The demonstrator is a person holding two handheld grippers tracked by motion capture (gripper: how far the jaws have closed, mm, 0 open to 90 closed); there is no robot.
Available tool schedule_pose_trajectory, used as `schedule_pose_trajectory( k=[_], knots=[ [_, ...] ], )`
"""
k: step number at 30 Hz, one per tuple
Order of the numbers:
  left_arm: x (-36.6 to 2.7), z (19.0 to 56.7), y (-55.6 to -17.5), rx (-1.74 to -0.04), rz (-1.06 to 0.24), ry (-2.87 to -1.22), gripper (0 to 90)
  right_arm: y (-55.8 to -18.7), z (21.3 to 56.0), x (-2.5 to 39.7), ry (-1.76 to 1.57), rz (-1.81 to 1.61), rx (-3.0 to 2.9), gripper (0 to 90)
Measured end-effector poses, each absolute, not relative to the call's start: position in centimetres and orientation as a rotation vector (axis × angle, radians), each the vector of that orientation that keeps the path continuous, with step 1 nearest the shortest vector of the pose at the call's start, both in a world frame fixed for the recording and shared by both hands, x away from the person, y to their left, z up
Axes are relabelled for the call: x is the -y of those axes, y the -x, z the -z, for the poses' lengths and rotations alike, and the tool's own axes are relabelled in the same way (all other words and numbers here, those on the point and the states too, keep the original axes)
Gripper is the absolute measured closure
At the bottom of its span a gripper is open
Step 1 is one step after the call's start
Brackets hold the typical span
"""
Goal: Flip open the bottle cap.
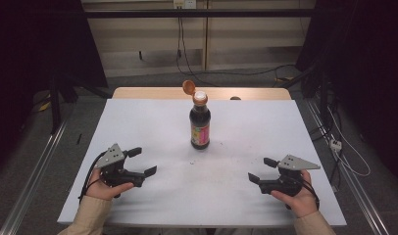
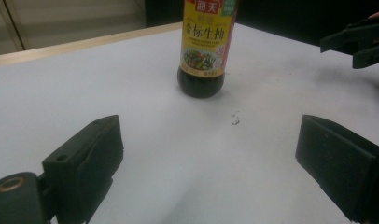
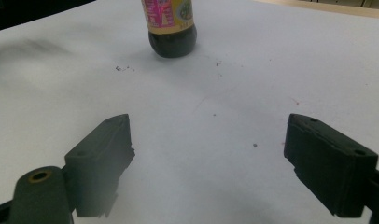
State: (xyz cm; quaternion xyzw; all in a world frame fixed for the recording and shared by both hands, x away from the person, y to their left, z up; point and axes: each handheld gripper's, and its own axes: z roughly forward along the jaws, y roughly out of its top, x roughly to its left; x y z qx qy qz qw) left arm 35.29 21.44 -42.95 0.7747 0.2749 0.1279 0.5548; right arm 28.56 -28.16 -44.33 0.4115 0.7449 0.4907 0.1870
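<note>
A dark soy sauce bottle (image 1: pixel 200 124) stands upright at the table's middle, its orange flip cap (image 1: pixel 188 87) hinged open to the left. Its yellow label shows in the left gripper view (image 2: pixel 204 37), its pink label in the right gripper view (image 3: pixel 170 21). My left gripper (image 1: pixel 142 161) rests at the front left, open, nothing between its jaws (image 2: pixel 206 154). My right gripper (image 1: pixel 261 169) rests at the front right, open and empty too (image 3: pixel 208 154). Both sit well short of the bottle. The right gripper's jaws also appear far off in the left gripper view (image 2: pixel 360 42).
A white sheet (image 1: pixel 153 127) covers the wooden table (image 1: pixel 138 92). Small dark specks (image 2: pixel 235 119) lie on the sheet in front of the bottle. Cables (image 1: pixel 334 137) and metal rails (image 1: pixel 35 171) run along the floor at both sides.
</note>
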Motion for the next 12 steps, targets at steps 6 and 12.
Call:
schedule_pose_trajectory(
  k=[6, 12],
  knots=[
    [-21.48, 43.06, -35.29, -0.646, -0.315, -1.848, 7.4, -28.24, 44.31, 28.61, -1.161, -1.394, -2.078, 15.3],
    [-21.67, 43.08, -35.29, -0.645, -0.312, -1.858, 7.4, -28.32, 44.55, 28.77, -1.164, -1.406, -2.070, 15.2]
  ],
)
